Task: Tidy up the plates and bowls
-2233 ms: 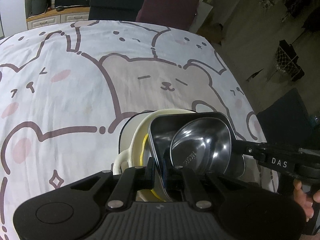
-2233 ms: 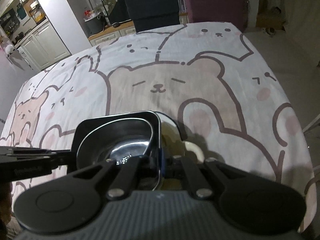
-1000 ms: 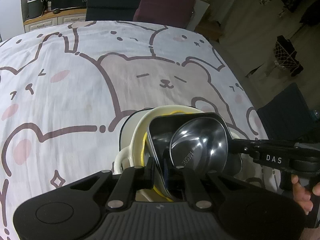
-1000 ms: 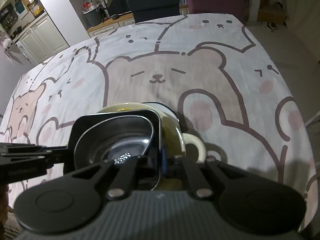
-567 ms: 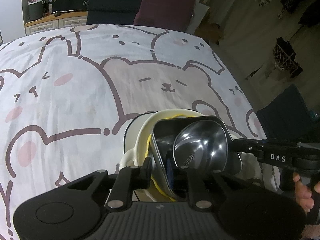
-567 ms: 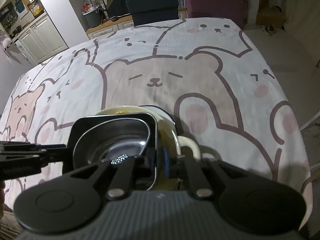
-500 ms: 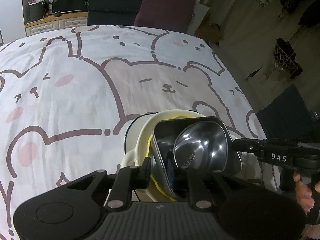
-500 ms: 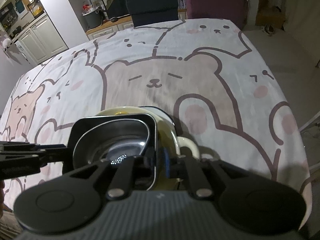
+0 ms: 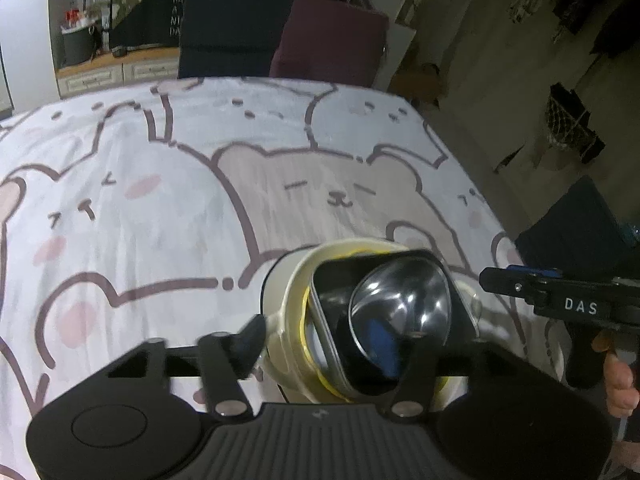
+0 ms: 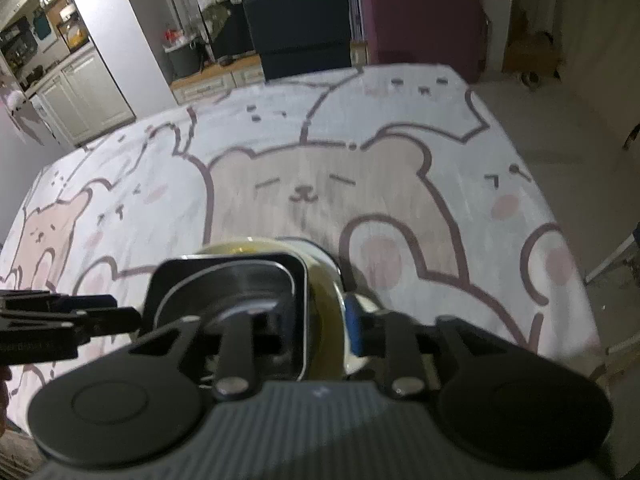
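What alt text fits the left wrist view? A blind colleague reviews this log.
The left tool, jaws opening, straddles the near rim of a nested stack: steel bowl in a black square dish in a cream handled bowl. The stack sits on a bear-print tablecloth; the right tool is beside it.

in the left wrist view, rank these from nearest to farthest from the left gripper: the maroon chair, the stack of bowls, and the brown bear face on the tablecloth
1. Stack of bowls: between the opening jaws of the left gripper, low in the picture.
2. Brown bear face: mid-tablecloth, beyond the stack.
3. Maroon chair: past the table's far edge, beside a dark chair.
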